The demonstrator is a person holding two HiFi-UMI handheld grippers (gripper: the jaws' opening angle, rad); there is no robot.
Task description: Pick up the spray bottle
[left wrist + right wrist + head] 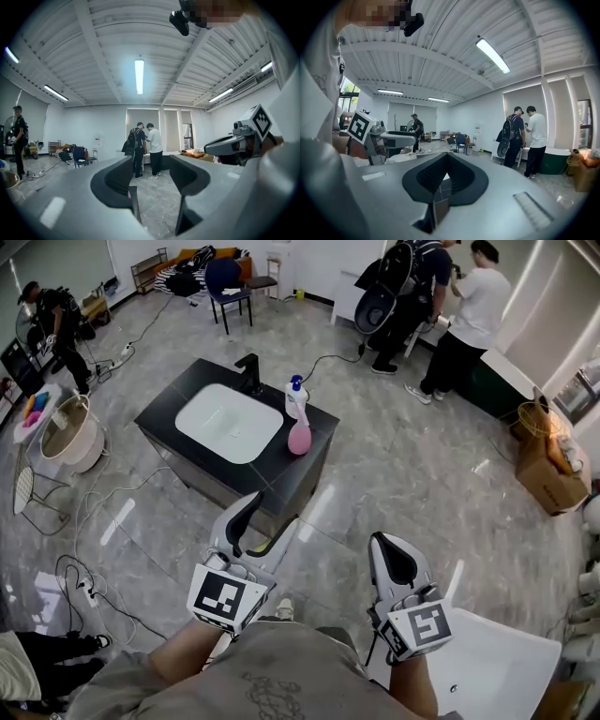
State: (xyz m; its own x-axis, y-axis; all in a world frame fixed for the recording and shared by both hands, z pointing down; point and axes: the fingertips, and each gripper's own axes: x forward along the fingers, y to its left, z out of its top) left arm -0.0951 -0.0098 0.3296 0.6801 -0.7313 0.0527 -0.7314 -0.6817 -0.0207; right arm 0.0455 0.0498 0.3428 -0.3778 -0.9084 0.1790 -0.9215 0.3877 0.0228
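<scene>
- Pink spray bottle [298, 420] stands on the black vanity [281, 474], right of its basin [228, 423], upper centre.
- Left gripper [255, 521], lower centre: jaws apart, empty.
- Right gripper [395, 563], lower right: jaws together.

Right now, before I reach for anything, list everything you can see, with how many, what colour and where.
spray bottle: one, pink with a blue trigger, upright on the cabinet top, right of the basin
cabinet: one, black, on the floor straight ahead
basin: one, white, set into the cabinet top
tap: one, black, behind the basin
chair: one, blue, far end of the room
cardboard box: one, brown, on the floor at right
tub: one, off-white, on the floor at left
people: three, two standing far right, one far left
left gripper: one, grey, jaws apart, empty, near lower left
right gripper: one, grey, jaws together, empty, near lower right
</scene>
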